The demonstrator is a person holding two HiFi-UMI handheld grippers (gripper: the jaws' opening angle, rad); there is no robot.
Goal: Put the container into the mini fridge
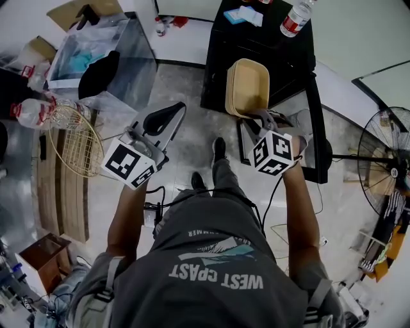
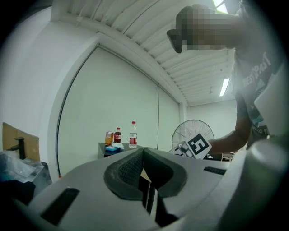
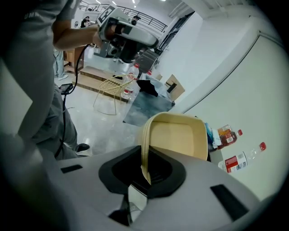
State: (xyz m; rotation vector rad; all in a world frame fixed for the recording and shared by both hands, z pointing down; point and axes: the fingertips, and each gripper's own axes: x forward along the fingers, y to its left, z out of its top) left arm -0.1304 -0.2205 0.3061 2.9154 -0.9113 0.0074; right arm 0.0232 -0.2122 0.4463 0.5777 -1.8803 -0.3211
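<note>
Clamping the container [image 3: 177, 135] rim in the right hand-held gripper [image 3: 145, 164], plain at its own view's lower centre; left hand-held gripper [image 2: 144, 158] clenched, empty; fan [image 1: 384, 163] showing only in head and left gripper views.

The container [image 1: 248, 86] stood on edge just in front of the mini fridge [image 1: 224, 45], with its rim between the jaws of the right hand-held gripper [image 1: 259, 116]. A bottle [image 1: 296, 17] stood on the fridge's top. The left hand-held gripper [image 1: 164, 120] was to the container's left, apart from it. Farther left a wire basket [image 1: 73, 138] lay on the floor [image 1: 186, 90], and a fan [image 1: 387, 160] stood at the far right.
</note>
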